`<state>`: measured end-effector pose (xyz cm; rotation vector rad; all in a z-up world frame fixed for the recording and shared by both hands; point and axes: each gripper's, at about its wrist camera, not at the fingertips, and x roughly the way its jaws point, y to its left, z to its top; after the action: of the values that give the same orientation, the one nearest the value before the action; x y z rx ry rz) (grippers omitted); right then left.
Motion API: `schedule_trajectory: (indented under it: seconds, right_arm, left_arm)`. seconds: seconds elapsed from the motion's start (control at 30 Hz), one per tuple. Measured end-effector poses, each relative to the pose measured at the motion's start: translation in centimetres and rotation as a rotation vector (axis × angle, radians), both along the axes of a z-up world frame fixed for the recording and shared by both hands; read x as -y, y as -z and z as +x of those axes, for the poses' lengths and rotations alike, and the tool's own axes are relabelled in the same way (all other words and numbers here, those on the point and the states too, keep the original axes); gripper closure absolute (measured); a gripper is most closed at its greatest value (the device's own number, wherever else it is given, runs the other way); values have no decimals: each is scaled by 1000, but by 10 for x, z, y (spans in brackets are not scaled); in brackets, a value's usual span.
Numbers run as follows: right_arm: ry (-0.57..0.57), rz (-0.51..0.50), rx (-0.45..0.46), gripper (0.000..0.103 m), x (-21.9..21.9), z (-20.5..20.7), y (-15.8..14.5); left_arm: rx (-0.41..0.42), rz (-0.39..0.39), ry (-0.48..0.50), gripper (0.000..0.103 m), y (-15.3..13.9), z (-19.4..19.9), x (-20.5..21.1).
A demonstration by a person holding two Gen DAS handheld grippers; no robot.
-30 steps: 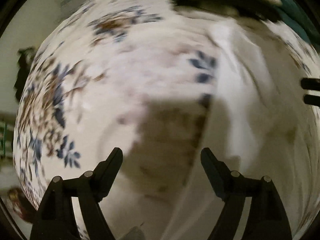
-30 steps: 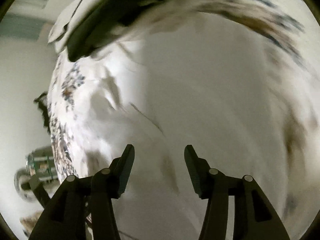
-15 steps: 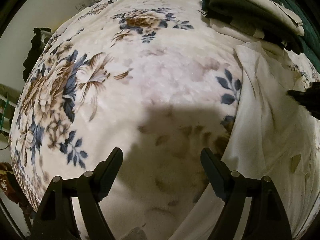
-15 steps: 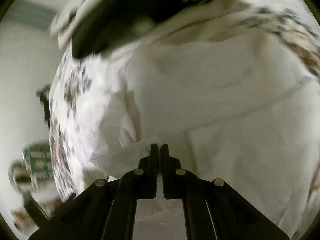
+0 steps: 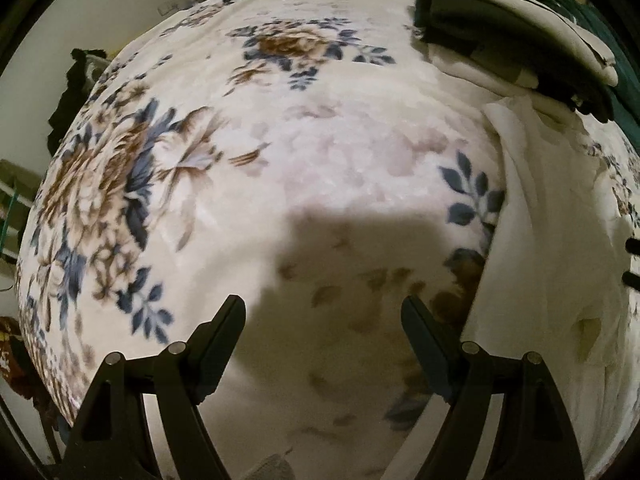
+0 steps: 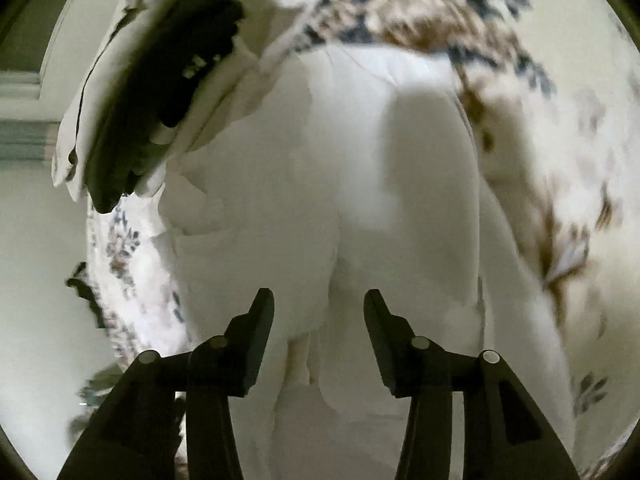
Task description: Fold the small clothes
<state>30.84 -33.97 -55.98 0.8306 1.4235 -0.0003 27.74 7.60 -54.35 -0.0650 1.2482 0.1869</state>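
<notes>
My left gripper (image 5: 323,322) hangs over the floral blanket (image 5: 280,152) with its jaws spread wide, nothing between them. My right gripper (image 6: 319,312) has just been opening its jaws; they stand apart above the white garment (image 6: 320,168), pressing on nothing. That garment lies spread on the bed, right of my left gripper, with a stack of folded clothes (image 6: 152,92) at its far left.
</notes>
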Motion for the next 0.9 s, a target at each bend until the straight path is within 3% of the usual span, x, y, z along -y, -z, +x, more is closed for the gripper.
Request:
schedule_trajectory:
  seconds: [0.1, 0.27, 0.37, 0.47, 0.57, 0.67, 0.9]
  right_arm:
    - [-29, 53, -33, 54, -12, -6, 16]
    - [-126, 131, 0, 55, -52, -18, 9]
    - [-128, 145, -87, 56, -74, -30, 23]
    - [-31, 84, -164, 56, -71, -43, 43]
    - [168, 112, -135, 56, -52, -51, 53]
    - [203, 82, -75, 99, -52, -48, 45]
    - [82, -84, 33, 99, -74, -70, -13]
  left_arm:
    - [-3, -17, 21, 24, 2, 9, 9]
    - [25, -20, 43, 24, -4, 15, 19]
    - [9, -20, 53, 24, -1, 14, 23]
    - [-11, -18, 56, 24, 4, 11, 26]
    - [-16, -22, 54, 24, 5, 8, 27]
    - [-14, -23, 57, 24, 6, 6, 29]
    - [-23, -19, 56, 24, 6, -2, 27]
